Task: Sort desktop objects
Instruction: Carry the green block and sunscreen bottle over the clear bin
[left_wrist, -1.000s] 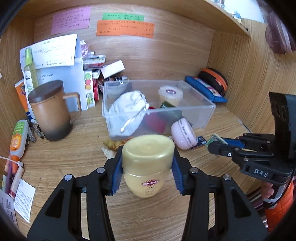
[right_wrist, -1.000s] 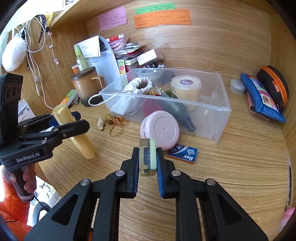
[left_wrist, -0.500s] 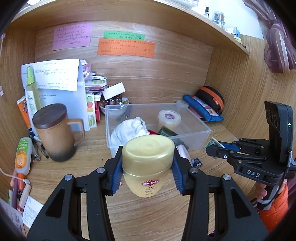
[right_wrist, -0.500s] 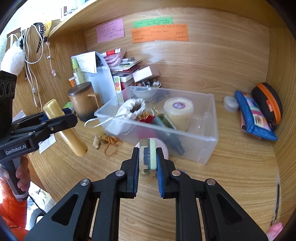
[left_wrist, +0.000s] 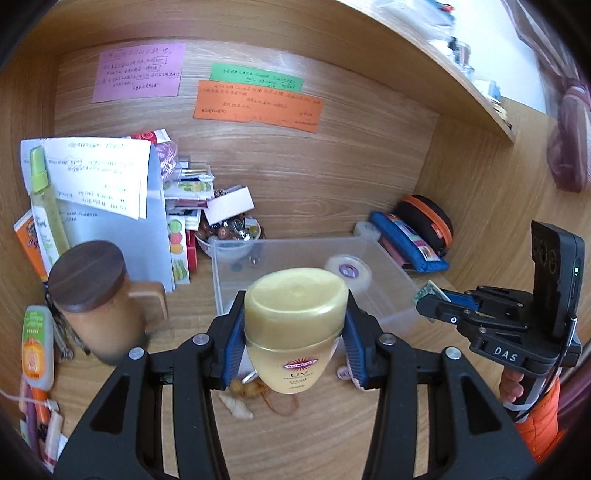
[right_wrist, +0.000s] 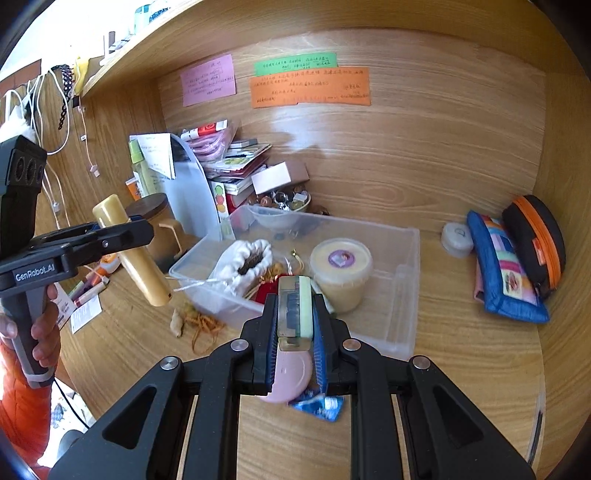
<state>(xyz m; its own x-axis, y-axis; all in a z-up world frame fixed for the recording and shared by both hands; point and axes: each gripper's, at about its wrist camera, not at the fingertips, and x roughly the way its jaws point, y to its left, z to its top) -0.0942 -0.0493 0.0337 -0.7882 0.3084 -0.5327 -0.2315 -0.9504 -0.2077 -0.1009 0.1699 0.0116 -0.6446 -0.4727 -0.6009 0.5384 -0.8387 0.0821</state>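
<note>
My left gripper is shut on a yellow sunscreen tube, cap up, held above the desk in front of the clear plastic bin. It also shows in the right wrist view at the left. My right gripper is shut on a small green-edged clear box, held above the bin's near wall. The bin holds a white pouch, a lidded cream tub and small items. A pink round case and a blue packet lie on the desk under my right gripper.
A brown lidded mug stands left of the bin. Papers, books and a bowl of beads crowd the back left. Blue and orange-black pouches and a small white pot lie at the right. Rubber bands and ginger lie in front.
Both grippers have risen and tilted, so the bin sits lower and farther in both views. Each still holds its object.
</note>
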